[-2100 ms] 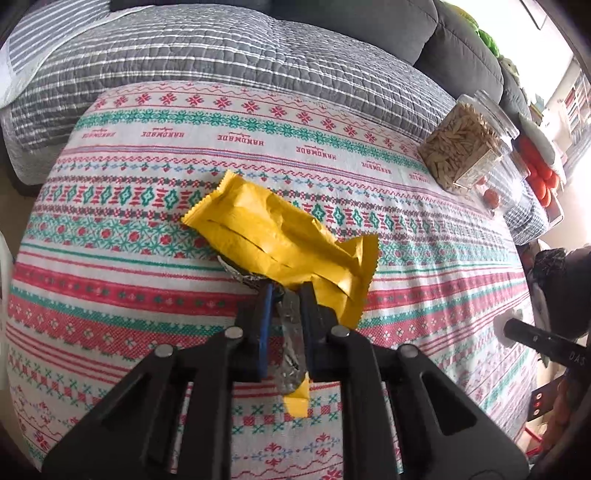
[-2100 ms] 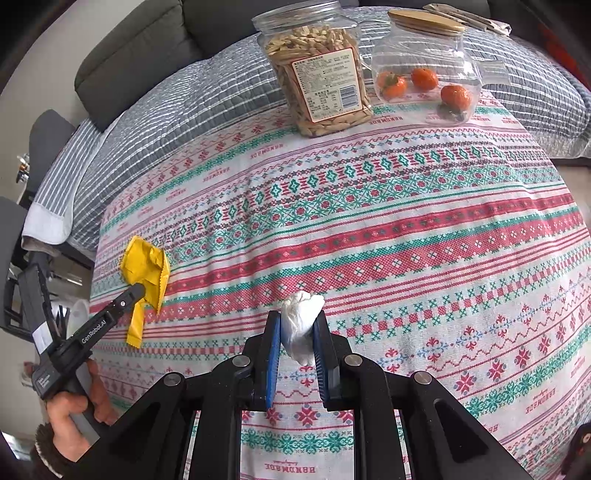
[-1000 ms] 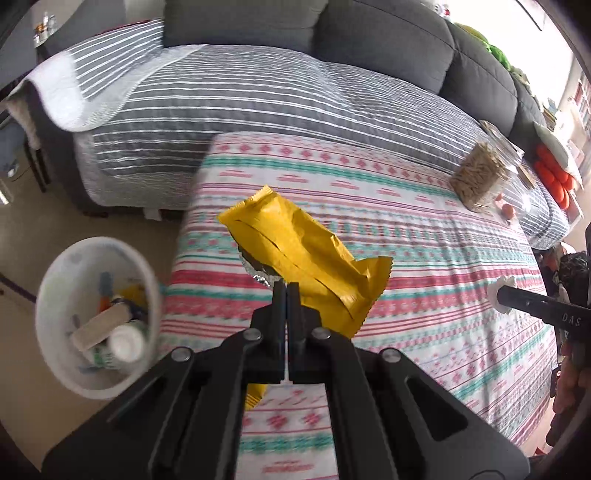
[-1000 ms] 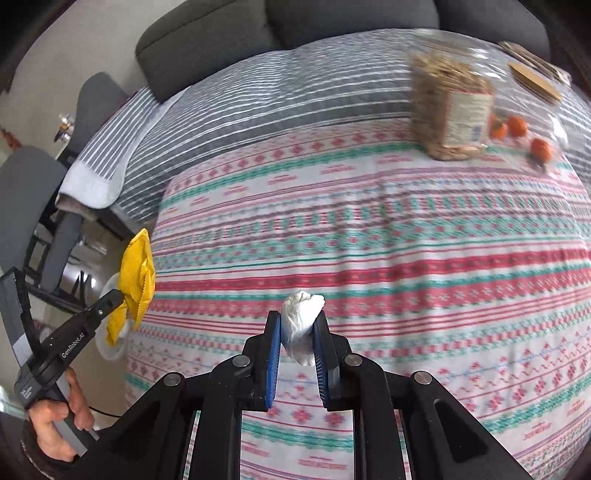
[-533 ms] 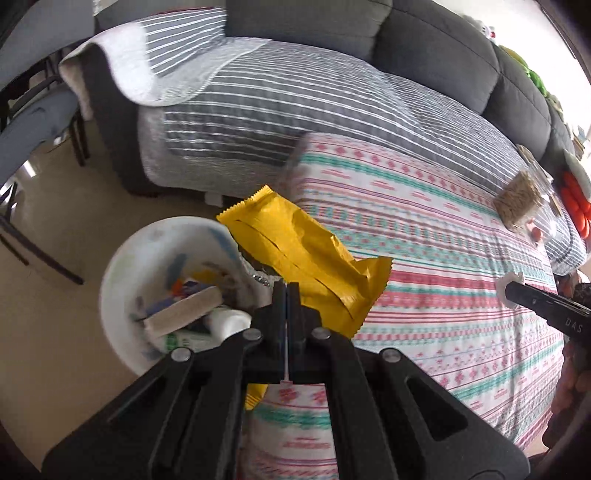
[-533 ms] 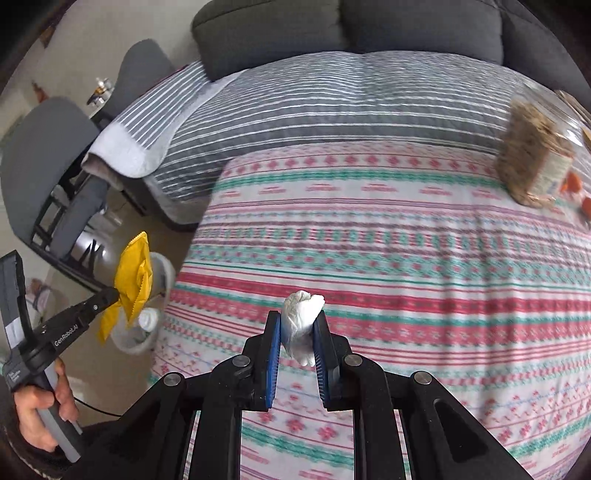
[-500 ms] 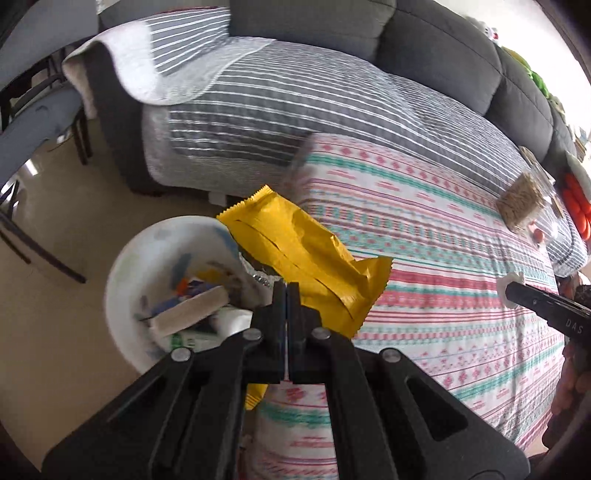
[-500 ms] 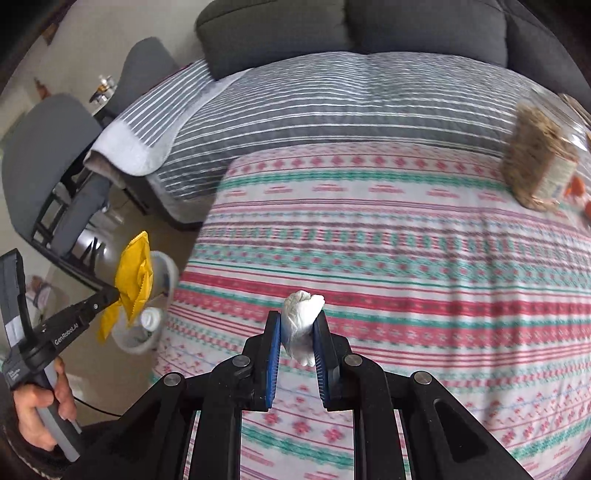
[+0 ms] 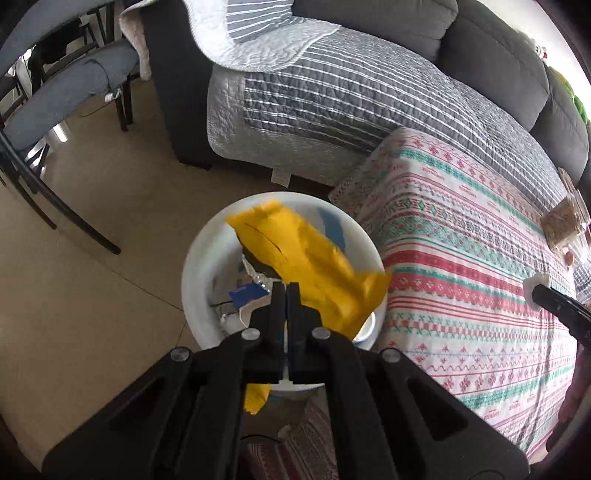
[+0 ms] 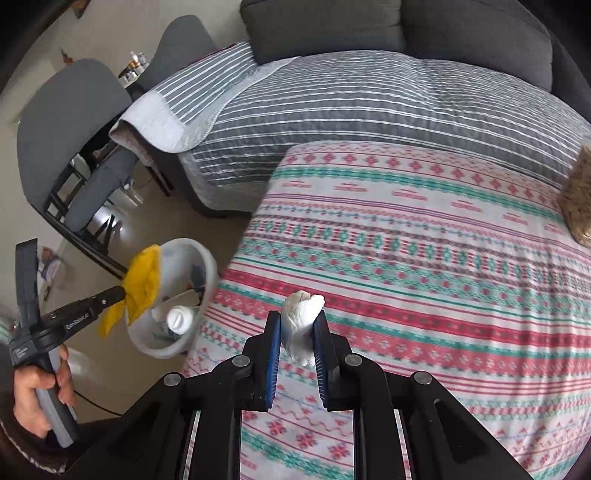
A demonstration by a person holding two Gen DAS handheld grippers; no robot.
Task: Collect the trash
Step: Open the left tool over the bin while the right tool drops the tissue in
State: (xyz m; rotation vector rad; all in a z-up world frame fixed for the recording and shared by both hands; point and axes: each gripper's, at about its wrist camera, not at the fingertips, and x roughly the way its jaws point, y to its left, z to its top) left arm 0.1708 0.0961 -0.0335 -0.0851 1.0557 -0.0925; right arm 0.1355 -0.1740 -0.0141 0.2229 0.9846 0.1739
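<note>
A dark grey sofa (image 10: 406, 33) draped in a grey quilt with white stripes (image 10: 369, 107) fills the back, and in front of it sits the table under a white cloth banded in red and green patterns (image 10: 424, 258). On the tan floor beside the table's corner stands a round white plastic bin (image 9: 199, 266) with scraps already in it (a small white bottle among them). My left gripper (image 9: 285, 291) is pinched tight on the crumpled yellow foil-lined wrapper (image 9: 306, 266), which hangs directly above the bin's mouth, fanning out ahead of the fingers. My right gripper (image 10: 296, 332) hovers over the table near its bin-side edge, jaws clamped on a wadded white tissue (image 10: 301, 317) that pokes up between the blue pads (image 10: 274, 343).
</note>
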